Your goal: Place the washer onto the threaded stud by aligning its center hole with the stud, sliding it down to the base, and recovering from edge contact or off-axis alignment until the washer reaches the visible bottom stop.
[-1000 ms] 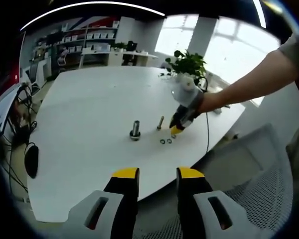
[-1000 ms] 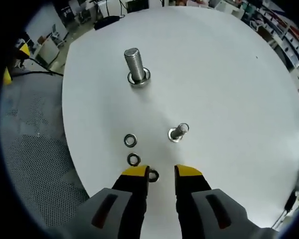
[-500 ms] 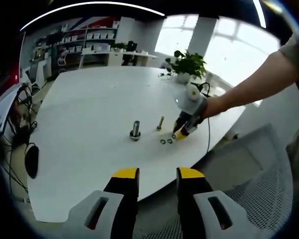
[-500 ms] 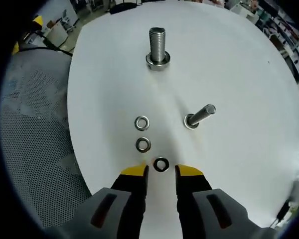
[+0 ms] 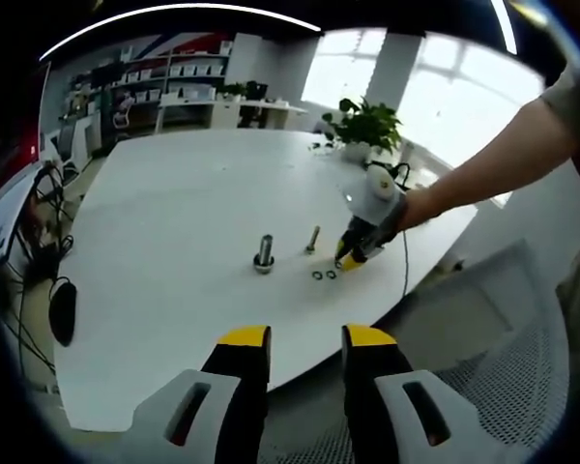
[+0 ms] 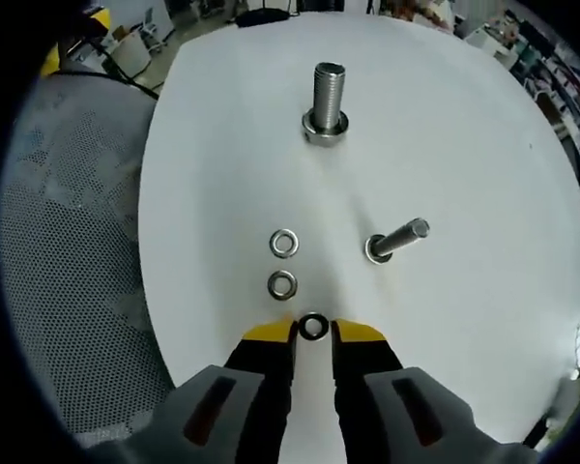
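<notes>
Since half a second ago, the right gripper (image 6: pixel 312 333) has narrowed its jaws around the nearest washer (image 6: pixel 312 325), which now sits between the yellow tips; whether the tips touch it cannot be told. Jaws part open, not clamped.

Right gripper view: white table (image 6: pixel 483 174). Two more washers lie flat in a line at 11 o'clock from the nearest one: middle washer (image 6: pixel 282 284), then far washer (image 6: pixel 284 243). Thin stud (image 6: pixel 396 240) stands at 2 o'clock from the tips, leaning in the fisheye. Thick stud (image 6: pixel 327 101) stands upright at 12 o'clock, well apart, with a ring at its base. Mesh chair (image 6: pixel 68 251) off the table edge at 9 o'clock.

Left gripper view: left gripper (image 5: pixel 305 336) hangs off the table over the chair, jaws open, nothing between them. Right gripper (image 5: pixel 346 257) is seen at 1 o'clock, tips down on the table by the washers, held by a person's hand and bare forearm (image 5: pixel 483 169). Potted plant (image 5: pixel 365 123) beyond.
</notes>
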Motion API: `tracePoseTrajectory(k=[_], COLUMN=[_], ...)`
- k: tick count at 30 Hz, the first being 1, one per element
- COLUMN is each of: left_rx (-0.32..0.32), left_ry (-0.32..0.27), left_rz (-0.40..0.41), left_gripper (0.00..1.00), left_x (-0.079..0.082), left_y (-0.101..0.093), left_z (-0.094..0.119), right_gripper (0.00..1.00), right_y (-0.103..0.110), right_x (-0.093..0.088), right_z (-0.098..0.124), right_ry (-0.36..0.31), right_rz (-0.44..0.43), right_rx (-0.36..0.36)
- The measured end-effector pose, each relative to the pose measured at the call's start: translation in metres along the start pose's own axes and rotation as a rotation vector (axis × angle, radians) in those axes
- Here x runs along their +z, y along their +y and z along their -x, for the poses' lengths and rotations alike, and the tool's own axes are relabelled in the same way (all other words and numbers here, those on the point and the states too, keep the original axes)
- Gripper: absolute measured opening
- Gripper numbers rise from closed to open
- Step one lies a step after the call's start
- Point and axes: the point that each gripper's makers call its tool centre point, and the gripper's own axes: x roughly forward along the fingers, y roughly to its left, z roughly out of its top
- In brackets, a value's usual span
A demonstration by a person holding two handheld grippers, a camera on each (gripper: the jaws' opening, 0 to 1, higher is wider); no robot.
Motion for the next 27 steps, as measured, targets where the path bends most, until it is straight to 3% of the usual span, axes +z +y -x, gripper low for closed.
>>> tracePoseTrajectory(k=[8, 13, 16, 21, 27], left_rx=[0.001, 0.004, 0.003, 0.007, 0.007], left_ry=[0.002, 0.004, 0.012, 0.006, 0.009], left_rz=[-0.001, 0.001, -0.003, 0.001, -0.002], left_gripper=[0.27, 0.27, 0.27, 0.27, 0.27], left_x=[-0.0006, -0.0006, -0.0022, -0.0014, -0.0012], left_y=[0.0001, 0.0002, -0.0002, 0.0007, 0.0002], left_z=[-0.0001, -0.0003, -0.0005, -0.0001, -0.0004], right_gripper=[0.16, 0.18, 0.18, 0.16, 0.15], right_y=[0.0025, 0.0062, 0.0036, 0.0028, 0.0020], right_x=[0.0001, -0.0023, -0.0017, -0.0020, -0.0026], right_z=[0.0004, -0.0001, -0.0008, -0.0011, -0.0003], right_ry=[0.045, 0.056, 0.054, 0.079, 0.087], right_rz=[0.062, 0.232, 0.168, 0.206, 0.181], right_rx=[0.011, 0.039, 0.045, 0.037, 0.033])
